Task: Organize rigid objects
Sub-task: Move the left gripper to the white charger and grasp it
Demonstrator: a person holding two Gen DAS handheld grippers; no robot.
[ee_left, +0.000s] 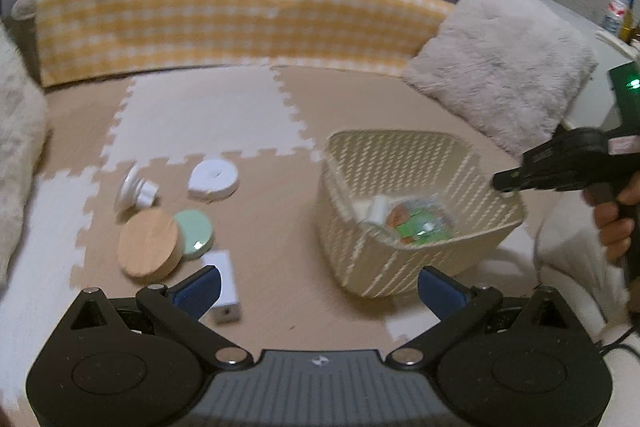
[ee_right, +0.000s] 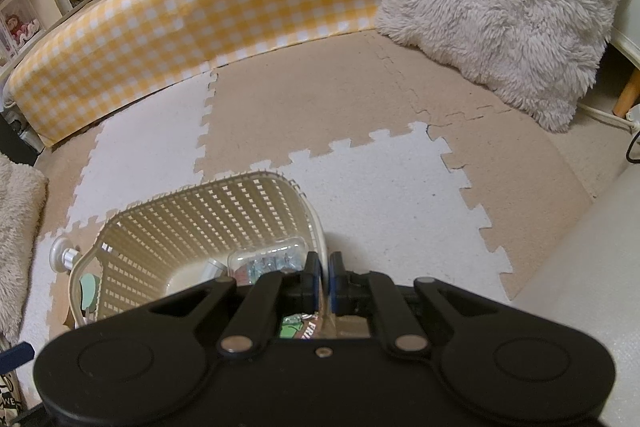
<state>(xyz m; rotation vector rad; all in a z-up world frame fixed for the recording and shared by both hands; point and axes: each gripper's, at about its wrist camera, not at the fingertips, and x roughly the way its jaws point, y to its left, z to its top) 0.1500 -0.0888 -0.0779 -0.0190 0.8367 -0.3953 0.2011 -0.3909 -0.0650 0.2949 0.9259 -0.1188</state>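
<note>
1. The left gripper (ee_left: 320, 291) hangs with its blue-padded jaws spread wide and nothing between them, low over the beige-and-white foam puzzle mat (ee_left: 208, 115).
2. The right gripper (ee_right: 325, 281) is clamped on the near right rim of the cream woven-pattern plastic basket (ee_right: 200, 211), its two pads pinching the thin wall; in the left view it reaches that rim from the right.
3. Inside the basket lie a clear plastic pack with green and orange contents (ee_left: 416, 223) and a small white cylinder (ee_left: 378, 209).
4. Loose items wait on the mat to the left of the basket: a round light-wood lid (ee_left: 149, 243), a mint-green oval case (ee_left: 195, 233) touching it, a white rectangular box (ee_left: 224, 285) just beside the left pad, a white roll of tape (ee_left: 214, 179) and a white suction-cup knob (ee_left: 134, 189) farther off.
5. Risk: the box is partly hidden behind the left finger (its far end cannot be seen), so a closing pinch may catch only a corner and skid it away.
6. Risk: the lid and green case touch, so grabbing one would likely nudge the other.
7. Risk: the rim grip is narrow; a tug could tilt the basket and spill its contents.
</note>
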